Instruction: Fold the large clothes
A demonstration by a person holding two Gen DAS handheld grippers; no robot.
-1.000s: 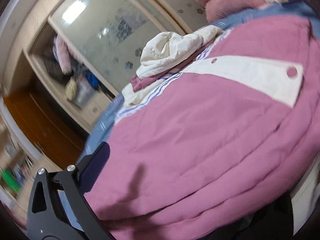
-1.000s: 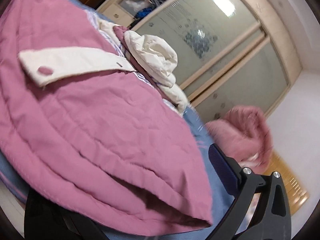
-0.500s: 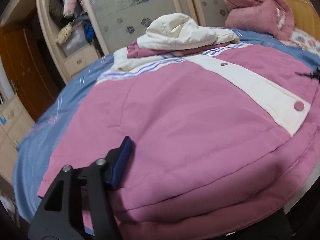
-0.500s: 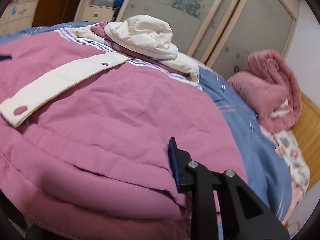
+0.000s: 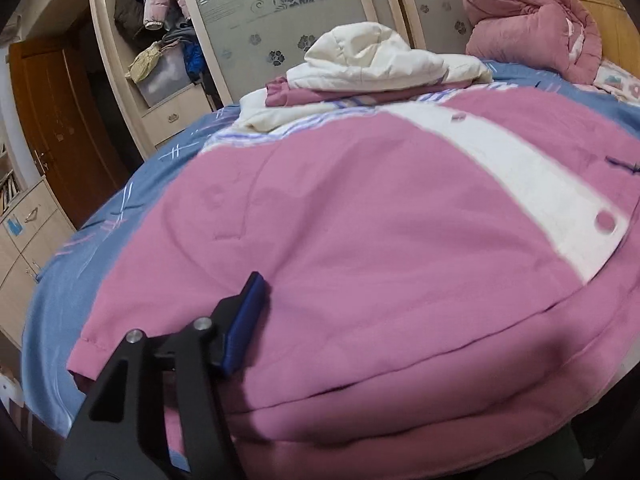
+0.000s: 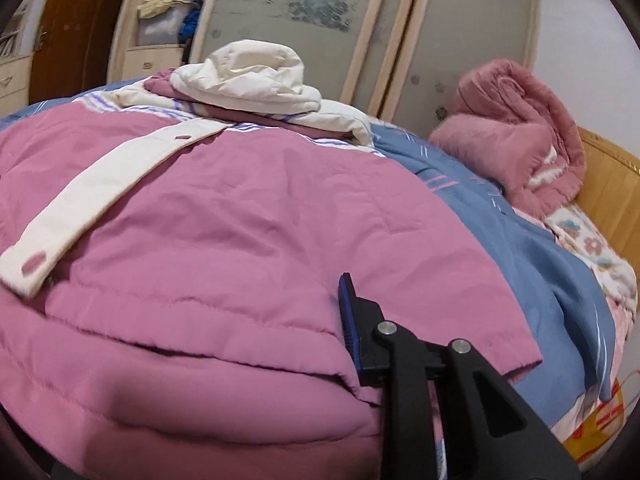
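Note:
A large pink padded coat (image 5: 360, 220) with a cream button strip (image 5: 520, 184) and a cream hood (image 5: 360, 56) lies spread on the bed, hem towards me. My left gripper (image 5: 320, 340) is closed on the hem near its left corner. One blue-padded finger (image 5: 244, 320) presses on the fabric and the other is hidden under it. In the right wrist view the same coat (image 6: 240, 220) fills the frame. My right gripper (image 6: 320, 332) pinches the hem's right corner, with one finger (image 6: 352, 320) showing and its partner buried in the cloth.
A blue sheet (image 5: 80, 280) covers the bed around the coat. At the far right a rolled pink quilt (image 6: 512, 128) rests by the wooden headboard (image 6: 608, 184). Behind the bed stand a sliding-door wardrobe (image 5: 280, 8), open shelves stuffed with clothes (image 5: 160, 60), and a brown door (image 5: 60, 120).
Both grippers rolled from a tilted pose to level. Their visible fingers moved inward and closed on the coat's hem, where before they stood wide apart.

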